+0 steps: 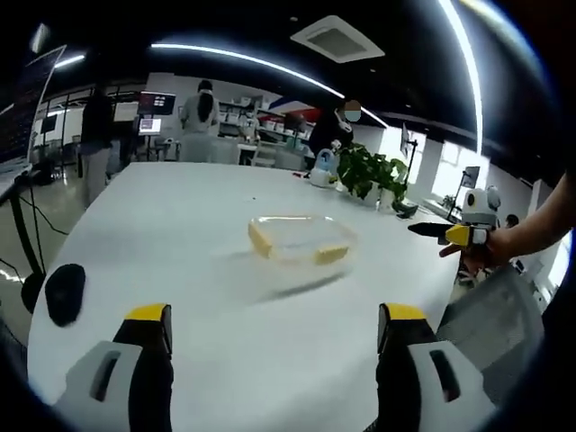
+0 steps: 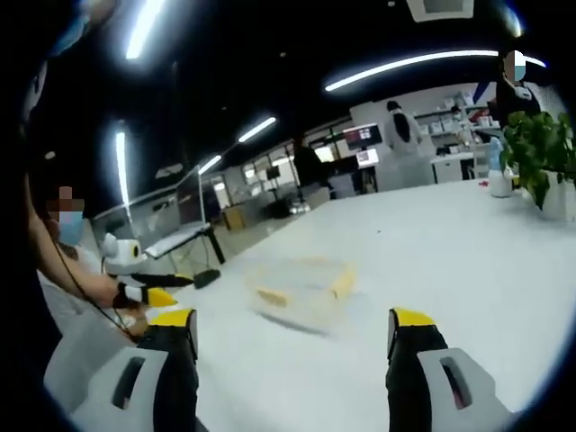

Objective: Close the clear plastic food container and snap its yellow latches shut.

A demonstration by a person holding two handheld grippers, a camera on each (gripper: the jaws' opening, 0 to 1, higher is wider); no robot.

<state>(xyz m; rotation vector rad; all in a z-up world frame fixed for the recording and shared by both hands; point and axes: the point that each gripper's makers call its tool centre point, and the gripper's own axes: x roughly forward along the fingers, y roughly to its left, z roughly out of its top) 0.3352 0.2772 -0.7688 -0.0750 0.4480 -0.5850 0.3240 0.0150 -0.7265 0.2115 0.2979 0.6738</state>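
Observation:
The clear plastic container (image 1: 301, 241) with yellow latches along its sides rests on the white table (image 1: 180, 216), ahead of my left gripper (image 1: 276, 315). That gripper's jaws stand wide apart and hold nothing. In the right gripper view the container (image 2: 301, 283) is blurred, just beyond my right gripper (image 2: 294, 319), which is also open and empty. The blur hides whether the lid is seated or the latches are down. The right gripper (image 1: 454, 234) enters the left gripper view from the right, held by a hand. The left gripper (image 2: 162, 295) enters the right gripper view from the left.
A black rounded object (image 1: 65, 292) lies near the table's left edge. A potted plant (image 1: 373, 171) and a bottle (image 1: 322, 166) stand at the far side. People stand (image 1: 198, 112) beyond the table among desks and screens.

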